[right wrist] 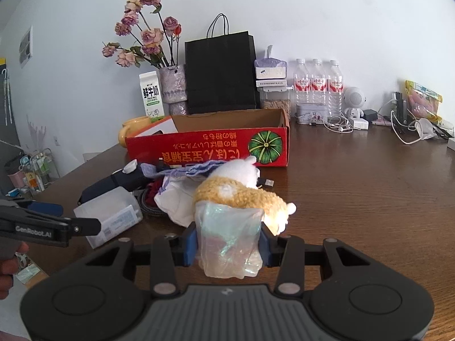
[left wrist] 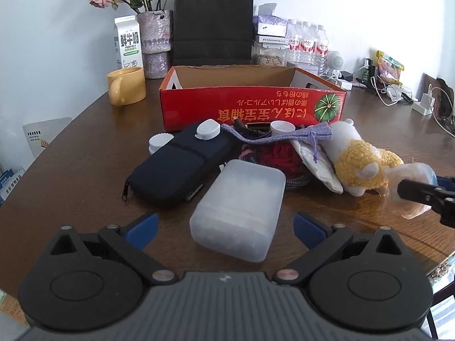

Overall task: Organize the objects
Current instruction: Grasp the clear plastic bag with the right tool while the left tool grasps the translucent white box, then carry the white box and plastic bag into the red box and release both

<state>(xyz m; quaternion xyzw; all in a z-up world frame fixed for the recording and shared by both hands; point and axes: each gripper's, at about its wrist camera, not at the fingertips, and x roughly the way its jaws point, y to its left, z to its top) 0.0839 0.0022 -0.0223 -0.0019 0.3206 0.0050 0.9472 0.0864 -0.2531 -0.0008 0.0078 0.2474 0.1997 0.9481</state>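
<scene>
My left claw is wide open and empty, and the frosted translucent plastic box lies on the table straight ahead between its fingers, long axis pointing away, while my right claw pinches a crumpled iridescent film wrapper.

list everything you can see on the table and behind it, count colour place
cardboard box: 1, red, table centre
black case: 1, left of the pile
frosted plastic box: 1, translucent white, between the left fingers
plush toy: 1, yellow and white, right of the pile
plastic wrap: 1, clear iridescent, in right gripper
drawstring pouch: 1, lilac, atop the pile
mug: 1, yellow, left of box
milk carton: 1, white and green, behind mug
vase of dried roses: 1, pink-grey, at wall
paper bag: 1, black, behind box
water bottles: 3, clear, red labels, at wall
left gripper: open
right gripper: shut on wrap
</scene>
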